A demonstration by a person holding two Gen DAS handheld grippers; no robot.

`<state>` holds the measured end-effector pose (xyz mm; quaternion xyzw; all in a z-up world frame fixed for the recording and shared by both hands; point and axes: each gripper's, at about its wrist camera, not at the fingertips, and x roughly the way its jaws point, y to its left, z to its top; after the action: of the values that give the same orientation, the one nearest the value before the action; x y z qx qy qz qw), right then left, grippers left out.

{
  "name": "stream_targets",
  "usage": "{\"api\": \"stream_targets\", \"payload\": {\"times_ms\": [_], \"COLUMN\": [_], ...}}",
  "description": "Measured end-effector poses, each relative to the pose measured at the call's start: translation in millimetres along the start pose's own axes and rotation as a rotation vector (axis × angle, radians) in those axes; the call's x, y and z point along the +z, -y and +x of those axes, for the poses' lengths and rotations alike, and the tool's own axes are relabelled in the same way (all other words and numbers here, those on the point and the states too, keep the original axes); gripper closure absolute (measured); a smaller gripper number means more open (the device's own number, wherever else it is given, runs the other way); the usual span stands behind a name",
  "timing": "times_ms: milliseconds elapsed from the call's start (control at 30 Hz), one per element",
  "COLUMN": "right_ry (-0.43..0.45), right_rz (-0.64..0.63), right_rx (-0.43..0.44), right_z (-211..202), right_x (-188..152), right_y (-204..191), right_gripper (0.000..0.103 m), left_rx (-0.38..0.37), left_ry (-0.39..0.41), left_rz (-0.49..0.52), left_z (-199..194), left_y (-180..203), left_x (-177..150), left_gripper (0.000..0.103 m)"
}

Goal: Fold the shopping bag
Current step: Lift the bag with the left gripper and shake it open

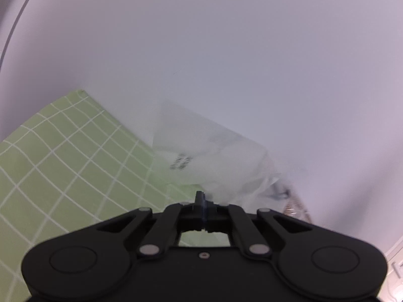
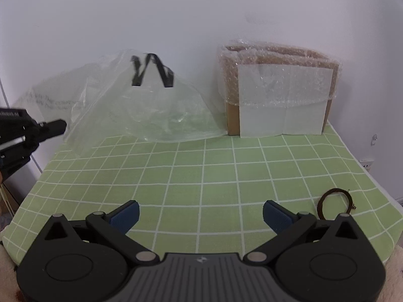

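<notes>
Pinching the thin, floppy, slippery shopping bag [image 2: 141, 105] edge, my left tongs [image 1: 201, 197] hold tight while my right tongs [image 2: 200, 212] wait spread apart below it.

Wall [image 2: 201, 20]: plain white, evenly lit.
Table [image 2: 201, 176]: green cloth, white grid.
Box [image 2: 277, 95]: cardboard, bubble-wrapped, against wall.
Socket [image 2: 374, 138]: right wall.

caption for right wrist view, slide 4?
Open right gripper hovers over the green grid cloth; left gripper grips the clear shopping bag beside a bubble-wrapped box.
</notes>
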<state>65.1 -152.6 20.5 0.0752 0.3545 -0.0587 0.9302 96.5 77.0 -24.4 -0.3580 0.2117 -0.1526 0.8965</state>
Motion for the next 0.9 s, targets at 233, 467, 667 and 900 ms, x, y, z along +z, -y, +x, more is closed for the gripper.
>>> {"api": "stream_targets", "payload": {"times_ms": [233,467,667,900], "right_ry": [0.032,0.037,0.014,-0.006], "right_rz": [0.010,0.002,0.014,0.030], "right_rx": [0.024,0.056,0.041,0.028], "right_z": [-20,-32,-27,-18], "right_x": [-2,-8,-9,-11], "right_y": [-2,-8,-4,-3], "right_gripper": [0.000,0.000,0.000,0.000], "left_rx": [-0.050,0.031,0.007,0.048], "left_ry": [0.033,-0.032,-0.063,-0.059], "left_rz": [0.030,0.029,0.100,0.143], "left_z": [-27,-18,-24,-25], "left_y": [46,30,25,25], "left_x": [1,-5,-7,-2], "left_gripper": [0.103,0.103,0.083,0.064]}}
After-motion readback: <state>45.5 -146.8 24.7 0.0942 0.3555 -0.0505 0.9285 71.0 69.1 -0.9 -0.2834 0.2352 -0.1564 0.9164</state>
